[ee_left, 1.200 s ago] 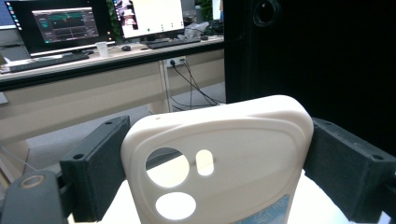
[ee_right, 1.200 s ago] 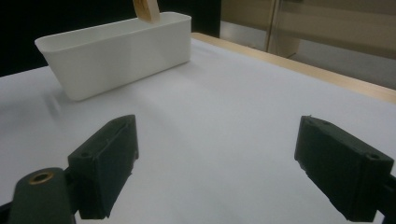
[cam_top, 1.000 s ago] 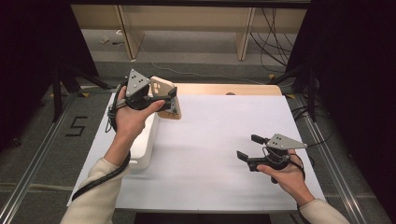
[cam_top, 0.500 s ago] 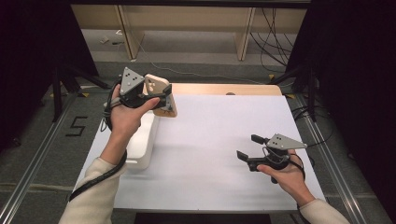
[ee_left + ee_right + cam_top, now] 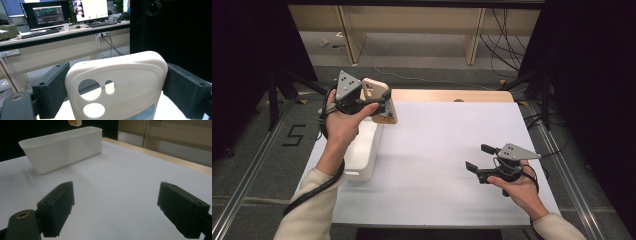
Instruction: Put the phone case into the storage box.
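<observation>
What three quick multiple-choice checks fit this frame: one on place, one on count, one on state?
1. Where is the phone case?
A. Flat on the table
B. Between the left gripper's jaws, held above the bin's far end
C. Lying inside the bin

2. How many cut-out holes show in the case?
A. One
B. Three
C. Five

3. How do the right gripper's jaws stand?
A. Open, nothing between them
B. Shut on the case
C. Shut on the bin's rim

Key: 1 B, the left gripper view has the cream case wedged between both black jaws, and the high view has it raised by the white bin. 2 B, two round holes and one small slot show. 3 A, the right gripper view has bare white table between the spread jaws.
</observation>
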`<state>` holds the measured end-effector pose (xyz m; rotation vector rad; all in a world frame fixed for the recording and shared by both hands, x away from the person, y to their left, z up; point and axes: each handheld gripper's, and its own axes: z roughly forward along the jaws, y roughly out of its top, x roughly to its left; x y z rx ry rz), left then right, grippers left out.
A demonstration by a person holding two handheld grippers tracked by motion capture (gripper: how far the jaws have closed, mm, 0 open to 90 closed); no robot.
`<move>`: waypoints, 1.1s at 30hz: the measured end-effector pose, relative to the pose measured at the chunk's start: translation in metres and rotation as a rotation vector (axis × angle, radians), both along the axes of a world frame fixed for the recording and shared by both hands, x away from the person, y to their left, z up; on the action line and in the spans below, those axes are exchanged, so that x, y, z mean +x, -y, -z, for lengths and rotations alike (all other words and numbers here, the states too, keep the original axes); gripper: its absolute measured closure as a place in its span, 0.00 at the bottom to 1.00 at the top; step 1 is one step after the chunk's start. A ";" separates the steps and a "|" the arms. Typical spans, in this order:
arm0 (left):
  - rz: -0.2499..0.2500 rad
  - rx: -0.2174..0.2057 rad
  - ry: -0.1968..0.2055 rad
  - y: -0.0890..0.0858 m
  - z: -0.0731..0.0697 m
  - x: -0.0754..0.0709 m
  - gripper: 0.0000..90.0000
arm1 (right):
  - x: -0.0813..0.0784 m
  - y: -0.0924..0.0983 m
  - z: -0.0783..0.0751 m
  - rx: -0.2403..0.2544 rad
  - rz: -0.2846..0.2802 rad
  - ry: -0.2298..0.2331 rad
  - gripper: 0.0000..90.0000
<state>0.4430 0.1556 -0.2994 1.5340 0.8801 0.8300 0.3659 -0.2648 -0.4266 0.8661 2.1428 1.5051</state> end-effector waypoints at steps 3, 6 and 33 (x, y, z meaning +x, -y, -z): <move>-0.007 0.002 -0.002 -0.001 0.000 0.000 0.12 | 0.000 0.000 0.000 0.001 0.000 0.000 0.16; -0.011 0.004 -0.002 -0.003 0.000 0.001 0.12 | 0.000 0.000 0.000 0.001 0.000 0.000 0.16; -0.042 0.022 -0.012 -0.018 0.004 0.008 0.12 | 0.000 0.000 0.000 0.007 0.000 0.001 0.17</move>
